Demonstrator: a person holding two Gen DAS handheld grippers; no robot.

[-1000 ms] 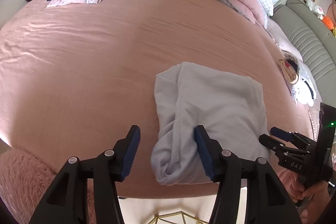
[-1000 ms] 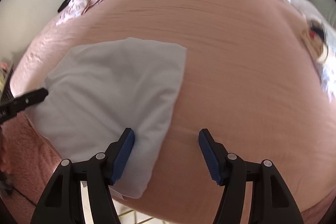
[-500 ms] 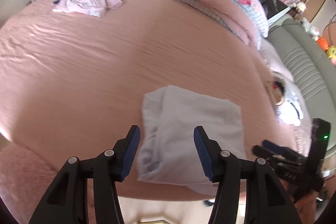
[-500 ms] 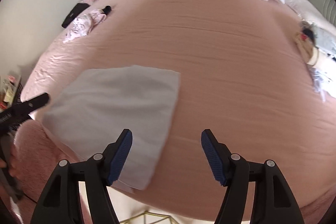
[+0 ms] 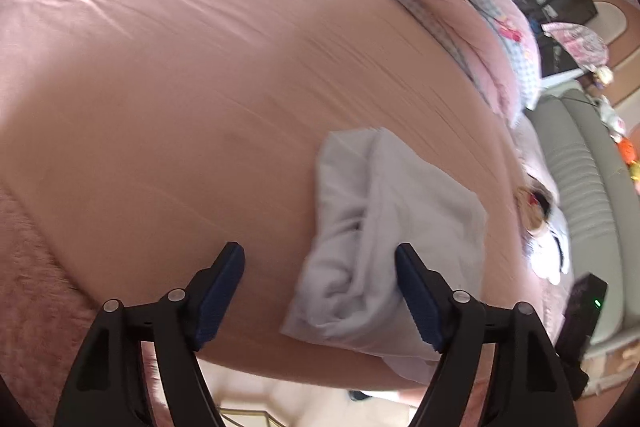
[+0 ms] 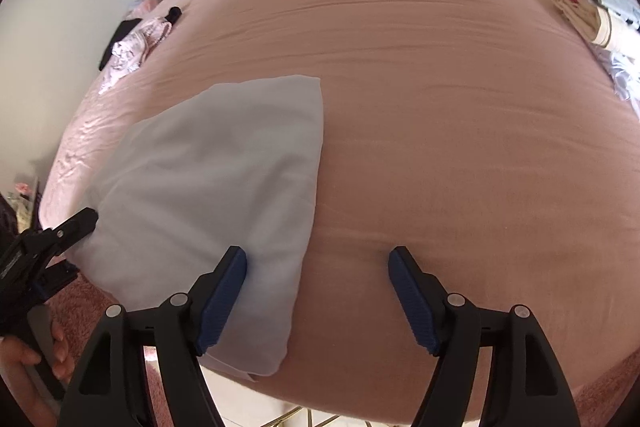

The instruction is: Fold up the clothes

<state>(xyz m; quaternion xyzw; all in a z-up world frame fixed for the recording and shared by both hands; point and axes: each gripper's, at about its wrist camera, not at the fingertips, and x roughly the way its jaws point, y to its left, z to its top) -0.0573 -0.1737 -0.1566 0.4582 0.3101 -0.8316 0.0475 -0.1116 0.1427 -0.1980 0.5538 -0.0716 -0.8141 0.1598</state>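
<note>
Grey folded garment (image 6: 224,187) is lying lengthwise away from the bed's (image 6: 440,107) near edge; left gripper (image 5: 320,291) and right gripper (image 6: 314,291) are spreading, pinching nothing.

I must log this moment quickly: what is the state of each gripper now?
Left gripper: fingers opening, holding nothing; the grey folded garment lies beneath.
Right gripper: fingers opening, holding nothing; over the garment's edge.

Both the left gripper (image 5: 320,291) and right gripper (image 6: 316,293) point steeply downward, jaws opening, apparently gripping nothing.
</note>
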